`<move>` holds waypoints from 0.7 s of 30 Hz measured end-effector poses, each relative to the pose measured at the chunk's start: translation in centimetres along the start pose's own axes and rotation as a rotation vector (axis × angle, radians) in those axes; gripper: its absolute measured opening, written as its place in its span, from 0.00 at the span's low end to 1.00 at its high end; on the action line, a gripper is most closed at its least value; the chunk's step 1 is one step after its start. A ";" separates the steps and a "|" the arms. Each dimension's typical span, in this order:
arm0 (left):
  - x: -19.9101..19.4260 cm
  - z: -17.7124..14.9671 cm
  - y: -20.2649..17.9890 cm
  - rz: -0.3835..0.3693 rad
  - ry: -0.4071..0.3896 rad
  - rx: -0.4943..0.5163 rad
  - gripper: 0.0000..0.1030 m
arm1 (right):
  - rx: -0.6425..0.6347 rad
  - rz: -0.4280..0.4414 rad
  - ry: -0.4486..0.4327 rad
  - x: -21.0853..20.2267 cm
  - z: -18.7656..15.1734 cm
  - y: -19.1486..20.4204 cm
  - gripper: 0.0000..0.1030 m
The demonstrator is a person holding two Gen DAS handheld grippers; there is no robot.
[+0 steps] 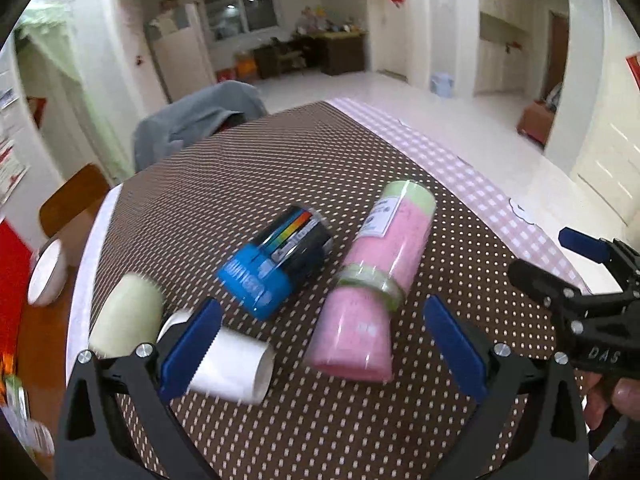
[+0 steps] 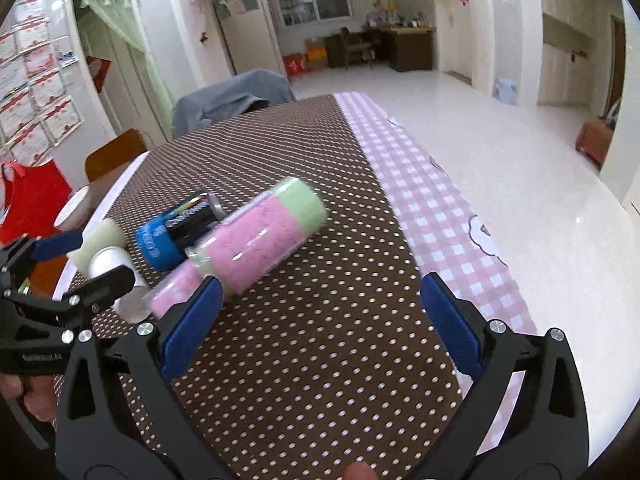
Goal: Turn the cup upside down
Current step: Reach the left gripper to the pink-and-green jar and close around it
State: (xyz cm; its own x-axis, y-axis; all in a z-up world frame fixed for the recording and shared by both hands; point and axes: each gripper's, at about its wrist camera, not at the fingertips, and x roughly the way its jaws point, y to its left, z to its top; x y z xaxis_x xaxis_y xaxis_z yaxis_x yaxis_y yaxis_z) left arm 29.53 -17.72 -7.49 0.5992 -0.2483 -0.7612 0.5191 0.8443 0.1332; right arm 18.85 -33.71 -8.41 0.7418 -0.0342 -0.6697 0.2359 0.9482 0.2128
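The desk (image 1: 280, 420) is covered by a brown white-dotted mat, with a pink checked cloth (image 2: 440, 216) along its right edge. A chair draped in grey fabric (image 1: 200, 116) stands at the far end.

Four cylindrical items lie on their sides on the mat:
- A pink-and-green clear-wrapped tube (image 1: 372, 280), the longest item, right of centre in the left wrist view.
- A black canister with a blue cap (image 1: 280, 264), just left of the tube.
- The white cup (image 1: 230, 368), lying on its side with its open end toward the camera, nearest the left gripper.
- A pale cream cup (image 1: 126, 316), beside the white cup on its far left.

The left gripper (image 1: 320, 348) hovers above the mat with its blue fingers (image 1: 190, 350) wide apart, holding nothing; the left finger overlaps the white cup in view, and contact cannot be determined. The right gripper (image 2: 318, 328) is also spread open and empty, its left finger (image 2: 192, 328) in front of the near end of the tube.

A white bowl (image 1: 46, 276) sits on the bare wood to the left.
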 end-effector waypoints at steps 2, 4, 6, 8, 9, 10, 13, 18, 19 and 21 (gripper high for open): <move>1.5 1.3 -0.4 -0.031 0.031 0.033 0.96 | 0.024 -0.016 0.014 0.9 0.3 -1.1 0.94; 3.3 2.5 -1.1 -0.066 0.074 0.064 0.96 | 0.047 -0.026 0.024 1.6 0.5 -2.0 0.94; 5.3 3.7 -1.9 -0.101 0.120 0.098 0.96 | 0.073 -0.039 0.037 2.3 0.7 -3.1 0.94; 6.6 4.4 -2.7 -0.123 0.148 0.131 0.96 | 0.085 -0.047 0.043 2.6 0.9 -3.8 0.94; 7.4 4.9 -3.2 -0.140 0.166 0.156 0.96 | 0.094 -0.055 0.046 2.9 1.0 -4.3 0.94; 8.0 5.2 -3.7 -0.145 0.177 0.172 0.96 | 0.101 -0.057 0.048 3.0 1.1 -4.5 0.94; 9.5 6.2 -4.9 -0.166 0.208 0.232 0.96 | 0.121 -0.064 0.048 3.5 1.5 -5.4 0.94; 11.9 7.3 -5.4 -0.192 0.265 0.264 0.96 | 0.136 -0.065 0.059 4.2 1.6 -6.2 0.94; 12.3 7.2 -5.6 -0.200 0.272 0.267 0.96 | 0.137 -0.065 0.063 4.3 1.5 -6.3 0.94; 13.4 7.3 -5.8 -0.209 0.301 0.280 0.96 | 0.139 -0.065 0.070 4.3 1.3 -6.4 0.94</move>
State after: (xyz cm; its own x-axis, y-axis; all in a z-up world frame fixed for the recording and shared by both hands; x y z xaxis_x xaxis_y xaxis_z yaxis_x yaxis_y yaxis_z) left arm 38.99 -29.38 -13.81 0.2817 -0.2161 -0.9348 0.7796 0.6196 0.0917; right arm 21.41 -40.34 -11.72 0.6778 -0.0676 -0.7321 0.3702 0.8917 0.2604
